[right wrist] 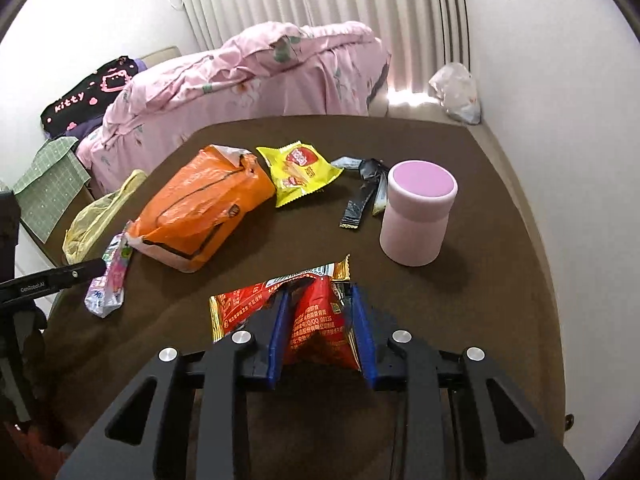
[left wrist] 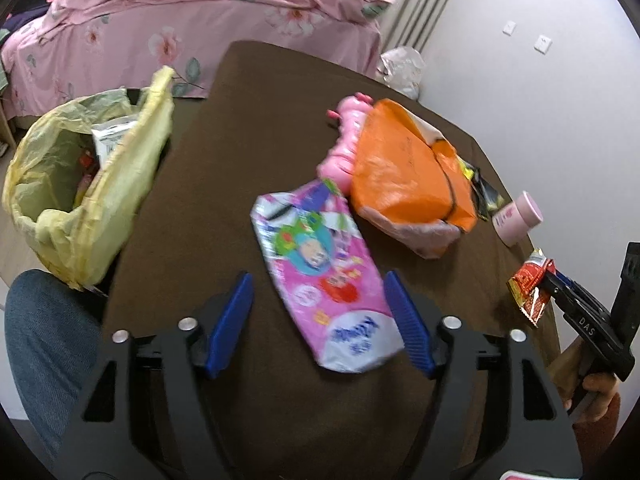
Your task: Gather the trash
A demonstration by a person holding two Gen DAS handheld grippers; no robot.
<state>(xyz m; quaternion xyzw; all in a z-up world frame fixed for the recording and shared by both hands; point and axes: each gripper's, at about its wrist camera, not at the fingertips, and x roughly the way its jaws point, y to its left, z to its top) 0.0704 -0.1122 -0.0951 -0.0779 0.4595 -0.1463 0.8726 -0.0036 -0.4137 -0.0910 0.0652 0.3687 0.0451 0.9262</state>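
Observation:
A pink cartoon-printed wrapper (left wrist: pixel 324 276) lies flat on the brown table (left wrist: pixel 240 160). My left gripper (left wrist: pixel 318 284) is open, its blue fingers on either side of the wrapper's near half. The wrapper also shows in the right wrist view (right wrist: pixel 110 280). My right gripper (right wrist: pixel 318 300) is shut on a red snack wrapper (right wrist: pixel 312 320), also visible in the left wrist view (left wrist: pixel 530 284). A bin lined with a yellow bag (left wrist: pixel 80 184) stands at the table's left edge, with trash inside. An orange bag (right wrist: pixel 200 208), a yellow snack packet (right wrist: pixel 300 172) and dark wrapper strips (right wrist: pixel 360 196) lie further back.
A pink lidded jar (right wrist: pixel 416 216) stands on the table's right side. A pink plastic toy (left wrist: pixel 346 140) lies behind the orange bag. A bed with pink bedding (left wrist: pixel 180 20) is beyond the table. A white plastic bag (right wrist: pixel 456 92) sits on the floor by the curtain.

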